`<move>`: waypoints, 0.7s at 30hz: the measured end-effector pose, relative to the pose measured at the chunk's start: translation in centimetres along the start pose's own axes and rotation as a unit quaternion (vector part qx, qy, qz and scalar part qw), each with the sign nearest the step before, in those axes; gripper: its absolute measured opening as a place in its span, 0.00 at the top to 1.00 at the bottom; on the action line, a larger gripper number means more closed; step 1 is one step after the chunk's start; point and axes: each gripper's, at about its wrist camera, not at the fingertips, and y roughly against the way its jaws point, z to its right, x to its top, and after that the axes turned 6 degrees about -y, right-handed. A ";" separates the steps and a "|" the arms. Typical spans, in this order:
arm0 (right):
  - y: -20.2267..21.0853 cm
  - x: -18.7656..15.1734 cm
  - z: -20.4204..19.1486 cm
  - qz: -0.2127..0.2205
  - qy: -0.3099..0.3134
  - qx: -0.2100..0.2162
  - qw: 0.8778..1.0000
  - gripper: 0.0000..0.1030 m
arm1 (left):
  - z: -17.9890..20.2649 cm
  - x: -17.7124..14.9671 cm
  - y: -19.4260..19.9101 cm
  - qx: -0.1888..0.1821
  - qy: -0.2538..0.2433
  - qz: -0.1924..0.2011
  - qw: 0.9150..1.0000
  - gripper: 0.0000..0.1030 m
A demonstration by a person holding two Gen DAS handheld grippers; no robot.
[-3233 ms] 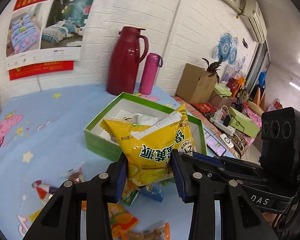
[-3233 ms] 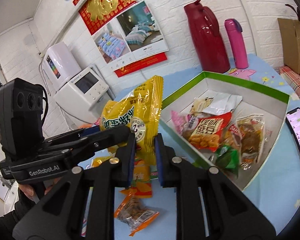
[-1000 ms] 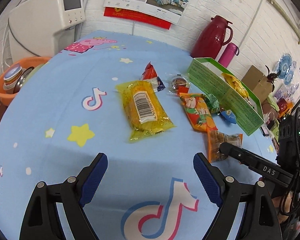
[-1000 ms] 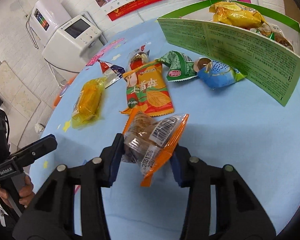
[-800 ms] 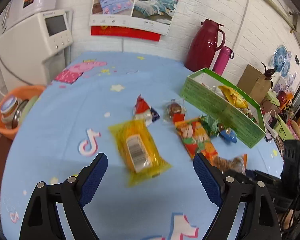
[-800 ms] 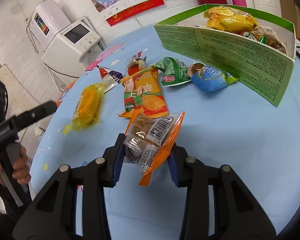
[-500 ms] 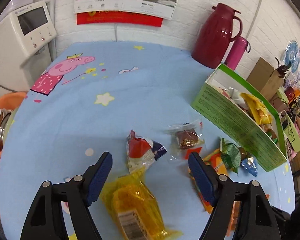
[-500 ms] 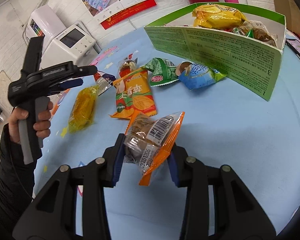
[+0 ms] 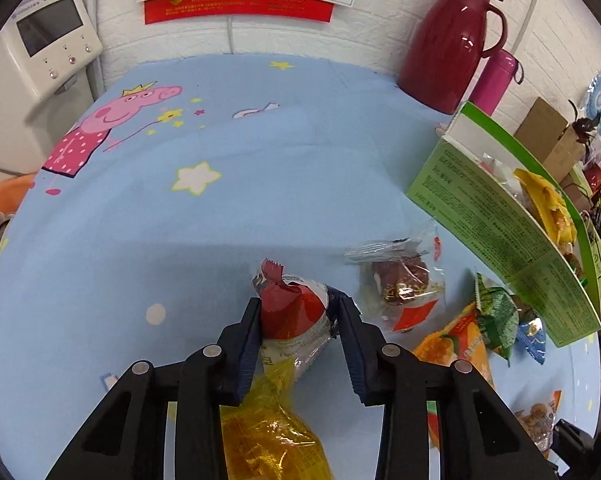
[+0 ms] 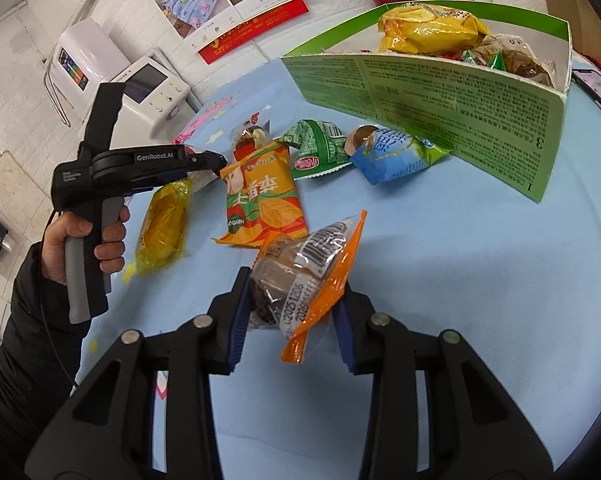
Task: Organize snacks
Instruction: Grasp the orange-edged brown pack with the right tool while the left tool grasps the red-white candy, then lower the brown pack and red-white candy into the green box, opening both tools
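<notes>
Right wrist: right claw [image 10: 288, 316] clamps an orange-edged clear snack packet [image 10: 304, 268]; left claw [image 9: 298, 334] brackets a red wrapper [image 9: 288, 312].

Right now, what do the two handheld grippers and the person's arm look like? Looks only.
Both grippers are matte black with blue pads on the fingers and silver rivets at the linkage joints. The left gripper, seen from the right wrist view, has white "GenRobot.AI" lettering, a grey pistol grip, a tall black block on top and a thin black cable. The hand emerges from a black padded sleeve.
</notes>
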 end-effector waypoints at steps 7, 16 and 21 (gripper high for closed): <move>3.7 1.5 -1.5 0.057 0.021 0.030 0.998 0.62 | 2.5 0.5 5.3 -0.039 -0.025 0.040 0.998 0.64; 9.1 6.9 0.8 0.161 0.017 -0.021 0.987 0.62 | 10.0 4.0 8.7 -0.083 -0.092 0.094 0.988 0.64; 9.8 10.1 4.0 0.193 -0.010 -0.061 0.979 0.62 | 13.2 6.8 7.0 -0.091 -0.106 0.099 0.985 0.64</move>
